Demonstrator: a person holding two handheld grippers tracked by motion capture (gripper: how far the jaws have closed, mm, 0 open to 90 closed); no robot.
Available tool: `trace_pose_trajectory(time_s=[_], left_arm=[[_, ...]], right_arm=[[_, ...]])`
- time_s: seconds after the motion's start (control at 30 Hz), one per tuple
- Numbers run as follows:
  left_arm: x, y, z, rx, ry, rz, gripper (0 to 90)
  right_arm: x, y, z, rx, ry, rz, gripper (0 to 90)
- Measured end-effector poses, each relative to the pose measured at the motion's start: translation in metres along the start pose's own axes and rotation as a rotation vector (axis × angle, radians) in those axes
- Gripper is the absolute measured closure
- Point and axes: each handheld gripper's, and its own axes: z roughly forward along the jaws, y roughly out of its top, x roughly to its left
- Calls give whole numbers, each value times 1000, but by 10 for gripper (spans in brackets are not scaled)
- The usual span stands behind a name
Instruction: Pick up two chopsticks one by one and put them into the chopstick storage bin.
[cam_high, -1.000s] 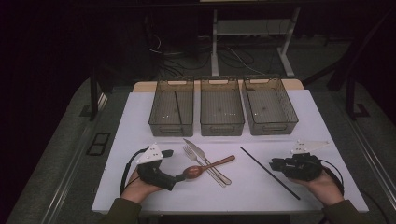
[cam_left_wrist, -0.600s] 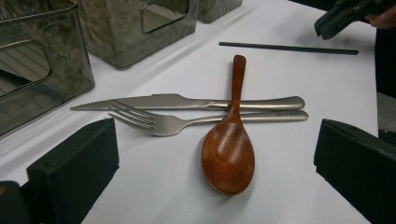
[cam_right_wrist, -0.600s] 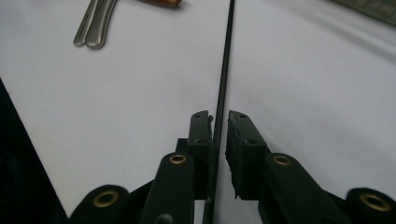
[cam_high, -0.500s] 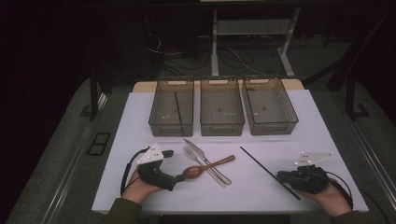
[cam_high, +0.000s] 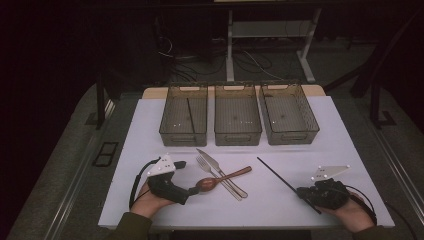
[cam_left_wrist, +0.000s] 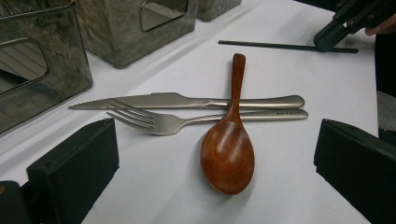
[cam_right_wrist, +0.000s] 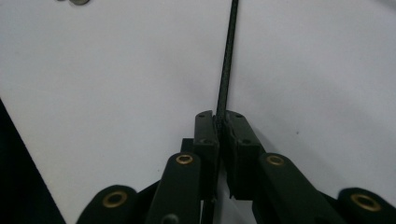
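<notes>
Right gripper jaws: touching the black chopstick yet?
Touching. In the right gripper view, the right gripper has its jaws shut on the black chopstick.

High view looks down on table (cam_high: 150, 125); gripper views close, low; high & left share spoon (cam_left_wrist: 228, 154).

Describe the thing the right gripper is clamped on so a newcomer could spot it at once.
On the white table, look right of the crossed cutlery, in front of the three bins. The right gripper pinches the near end of a black chopstick: a thin straight rod lying alone, unlike the steel knife and fork and wooden spoon.
</notes>
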Motion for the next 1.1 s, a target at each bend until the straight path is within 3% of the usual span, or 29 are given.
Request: trace_pose_trajectory(time_s=[0.17,0.4,0.7,1.1], left_arm=[[-1,0,1,-1,0,0,0],[0,0,0,0,1,1,0],[0,0,0,1,2,2,0],[1,0,0,6,2,3,0]], right_arm=[[1,0,0,4,-5,-15,842],[-3,1,-1,-5,-2,1,846],[-10,3,-13,-103,18,36,846],[-12,6,-22,-167,36,40,846]])
